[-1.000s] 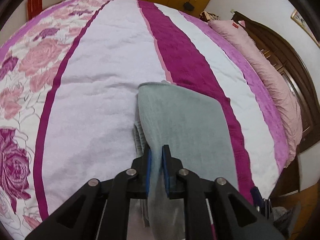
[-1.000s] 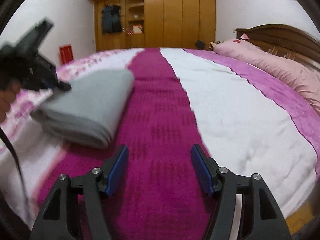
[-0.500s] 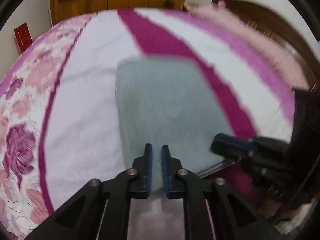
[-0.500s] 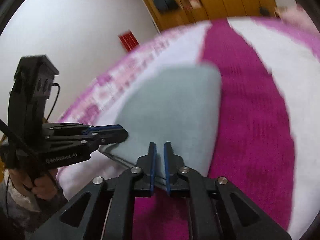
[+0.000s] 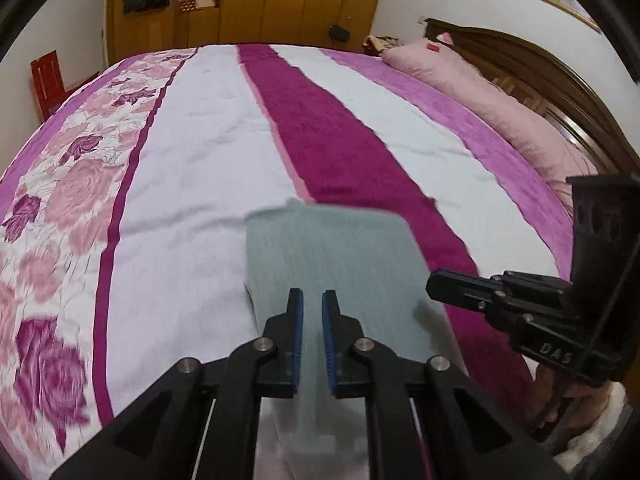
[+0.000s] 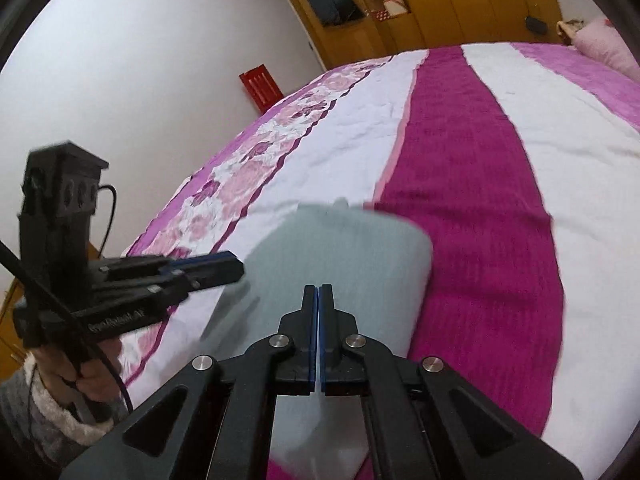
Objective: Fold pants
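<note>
The folded grey pants (image 5: 332,248) lie on the striped bed cover (image 5: 192,168), across the seam between a white and a magenta stripe. My left gripper (image 5: 312,300) sits over their near edge, jaws almost together, with grey cloth filling the narrow gap. In the right wrist view the left gripper (image 6: 236,268) reaches the left edge of the pants (image 6: 344,248). My right gripper (image 6: 319,292) is shut, pads touching, low over the near part of the pants. I see no cloth between its pads. From the left wrist view, the right gripper (image 5: 432,284) meets the pants' right edge.
A long pink pillow (image 5: 500,108) lies against the dark wooden headboard (image 5: 560,76) at the right. A wooden wardrobe (image 5: 260,0) stands beyond the bed and a red crate (image 5: 48,80) by the left wall. A hand in a fleecy sleeve (image 6: 92,380) holds the left gripper.
The right gripper's jaws went from wide apart to shut, and it swung left onto the pants. The left gripper stayed nearly shut, tilted up, and its tips now sit further in over the cloth.
</note>
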A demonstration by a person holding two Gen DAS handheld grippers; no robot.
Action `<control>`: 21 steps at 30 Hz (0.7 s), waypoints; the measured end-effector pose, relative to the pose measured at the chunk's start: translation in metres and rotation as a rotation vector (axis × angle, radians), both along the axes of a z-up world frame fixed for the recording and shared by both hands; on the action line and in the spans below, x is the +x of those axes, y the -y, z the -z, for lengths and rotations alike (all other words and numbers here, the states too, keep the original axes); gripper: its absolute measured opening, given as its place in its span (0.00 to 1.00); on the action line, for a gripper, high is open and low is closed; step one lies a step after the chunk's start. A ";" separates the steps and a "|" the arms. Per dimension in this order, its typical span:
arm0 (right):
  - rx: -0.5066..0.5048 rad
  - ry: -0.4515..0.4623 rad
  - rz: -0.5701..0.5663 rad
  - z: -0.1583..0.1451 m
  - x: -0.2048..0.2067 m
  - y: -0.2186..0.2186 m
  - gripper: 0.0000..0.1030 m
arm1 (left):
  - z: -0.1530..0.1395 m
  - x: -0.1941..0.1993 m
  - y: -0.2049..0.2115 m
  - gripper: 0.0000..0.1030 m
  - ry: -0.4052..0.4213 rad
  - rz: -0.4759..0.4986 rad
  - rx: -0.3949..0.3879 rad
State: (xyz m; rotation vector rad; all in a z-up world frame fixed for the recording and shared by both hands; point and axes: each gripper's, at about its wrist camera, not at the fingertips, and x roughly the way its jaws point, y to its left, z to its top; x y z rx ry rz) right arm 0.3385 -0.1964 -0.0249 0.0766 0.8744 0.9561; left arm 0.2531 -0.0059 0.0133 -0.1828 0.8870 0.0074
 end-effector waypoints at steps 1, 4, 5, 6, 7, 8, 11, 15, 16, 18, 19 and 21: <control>-0.009 -0.019 0.011 0.006 0.005 -0.001 0.00 | 0.005 0.005 -0.003 0.08 -0.011 -0.007 -0.001; -0.069 -0.091 0.049 0.035 0.012 -0.002 0.00 | 0.035 0.017 -0.012 0.09 -0.076 -0.034 -0.025; -0.083 -0.091 0.047 0.041 0.013 -0.004 0.00 | 0.041 0.017 -0.011 0.10 -0.077 -0.024 -0.009; -0.085 -0.061 0.038 0.043 0.011 -0.006 0.00 | 0.045 0.017 -0.009 0.10 -0.070 -0.014 0.009; -0.093 -0.043 0.033 0.042 0.009 -0.007 0.00 | 0.047 0.015 -0.008 0.10 -0.065 -0.017 0.016; -0.111 -0.029 0.028 0.040 0.008 -0.008 0.00 | 0.046 0.015 -0.005 0.10 -0.064 -0.022 0.029; -0.111 -0.010 0.033 0.033 0.005 -0.009 0.00 | 0.044 0.016 -0.001 0.10 -0.069 -0.033 0.053; -0.028 0.018 0.059 0.014 0.010 0.001 0.00 | 0.032 0.011 -0.005 0.10 -0.040 -0.030 0.020; -0.008 0.021 0.073 0.008 0.015 0.002 0.00 | 0.027 0.012 -0.007 0.10 -0.027 -0.032 0.000; 0.004 0.010 0.105 0.003 0.025 0.004 0.00 | 0.020 0.016 -0.013 0.10 -0.004 -0.055 -0.024; 0.011 -0.008 0.121 0.004 0.031 0.005 0.00 | 0.019 0.020 -0.017 0.10 0.001 -0.067 -0.033; 0.018 -0.044 0.143 0.010 0.040 0.007 0.00 | 0.022 0.027 -0.021 0.10 -0.006 -0.076 -0.040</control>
